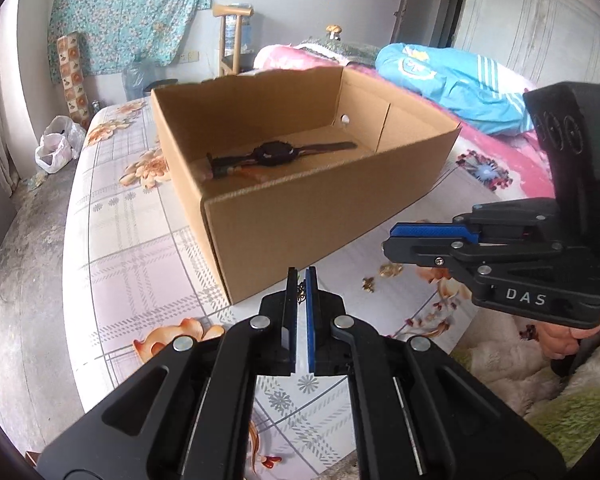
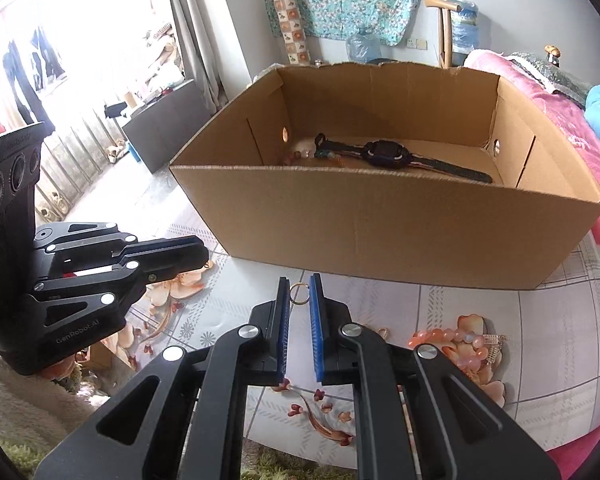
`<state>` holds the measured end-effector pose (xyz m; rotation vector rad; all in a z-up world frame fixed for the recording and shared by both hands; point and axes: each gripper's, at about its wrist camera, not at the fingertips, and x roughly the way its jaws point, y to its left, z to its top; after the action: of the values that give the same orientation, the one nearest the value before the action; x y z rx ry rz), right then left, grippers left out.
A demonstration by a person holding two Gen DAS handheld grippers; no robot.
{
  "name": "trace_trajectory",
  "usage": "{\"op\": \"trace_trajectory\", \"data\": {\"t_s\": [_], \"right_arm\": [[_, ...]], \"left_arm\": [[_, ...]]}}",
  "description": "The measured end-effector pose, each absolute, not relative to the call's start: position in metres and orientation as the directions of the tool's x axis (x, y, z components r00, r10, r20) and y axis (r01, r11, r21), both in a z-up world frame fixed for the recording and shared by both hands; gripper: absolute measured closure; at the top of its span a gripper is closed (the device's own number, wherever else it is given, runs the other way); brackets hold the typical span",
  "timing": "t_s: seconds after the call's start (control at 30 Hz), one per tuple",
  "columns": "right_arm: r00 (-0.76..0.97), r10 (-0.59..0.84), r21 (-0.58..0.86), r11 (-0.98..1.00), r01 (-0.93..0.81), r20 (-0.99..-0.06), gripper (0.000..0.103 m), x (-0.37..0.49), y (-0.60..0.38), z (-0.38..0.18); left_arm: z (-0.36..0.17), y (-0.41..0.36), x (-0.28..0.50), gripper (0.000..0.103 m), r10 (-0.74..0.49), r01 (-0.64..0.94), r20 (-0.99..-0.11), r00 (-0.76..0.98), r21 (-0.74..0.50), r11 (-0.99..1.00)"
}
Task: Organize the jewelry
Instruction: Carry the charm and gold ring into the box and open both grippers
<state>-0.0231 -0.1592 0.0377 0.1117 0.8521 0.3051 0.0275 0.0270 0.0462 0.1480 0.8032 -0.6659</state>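
Note:
An open cardboard box [image 1: 324, 216] stands on the floral bed sheet. Inside it lie a dark wristwatch [image 1: 274, 152] and some beads [image 2: 300, 156]. My left gripper [image 1: 301, 274] hovers just before the box's near corner, shut on a small gold ornament [image 1: 301, 293]. My right gripper [image 2: 299, 280] is in front of the box's long wall, shut on a thin gold ring [image 2: 299, 293]. Each gripper shows in the other's view: the right gripper [image 1: 392, 240] and the left gripper [image 2: 204, 256]. A pink bead bracelet [image 2: 452, 340] and a silver piece [image 2: 494, 344] lie on the sheet.
Small gold pieces [image 1: 392, 269] lie on the sheet near the box. A blue jacket [image 1: 452, 80] and pink quilt [image 2: 548, 112] are behind the box. A white plastic bag [image 1: 58, 144] sits on the floor. A fuzzy white blanket [image 1: 512, 364] covers the near edge.

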Motion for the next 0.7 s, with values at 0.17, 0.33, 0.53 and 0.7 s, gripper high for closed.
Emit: {"op": "trace_trajectory", "data": {"t_s": [0.17,0.33,0.53,0.7], "right_arm": [[0.666,0.364,0.270,0.931,-0.245,-0.651,0.093,-0.024,-0.180,0.072],[0.719,0.383,0.262,0.923,-0.281,-0.579,0.093,-0.008,-0.200,0.108],[0.722,0.341,0.231,0.940,-0.251,-0.602,0.093,0.046,-0.215,0.115],[0.661,0.294,0.239,0.955,-0.176,-0.691,0.093,0.090,-0.224,0.086]], "left_arm": [[0.088,0.022,0.031,0.100,-0.593,0.654,-0.628,0.504,-0.172,0.737],[0.119,0.006,0.054,0.100,-0.658,0.686,-0.577,0.484,-0.217,0.695],[0.111,-0.029,0.108,0.100,-0.641,0.654,-0.629,0.440,-0.264,0.708],[0.080,-0.053,0.150,0.100,-0.620,0.605,-0.700,0.355,-0.334,0.723]]}}
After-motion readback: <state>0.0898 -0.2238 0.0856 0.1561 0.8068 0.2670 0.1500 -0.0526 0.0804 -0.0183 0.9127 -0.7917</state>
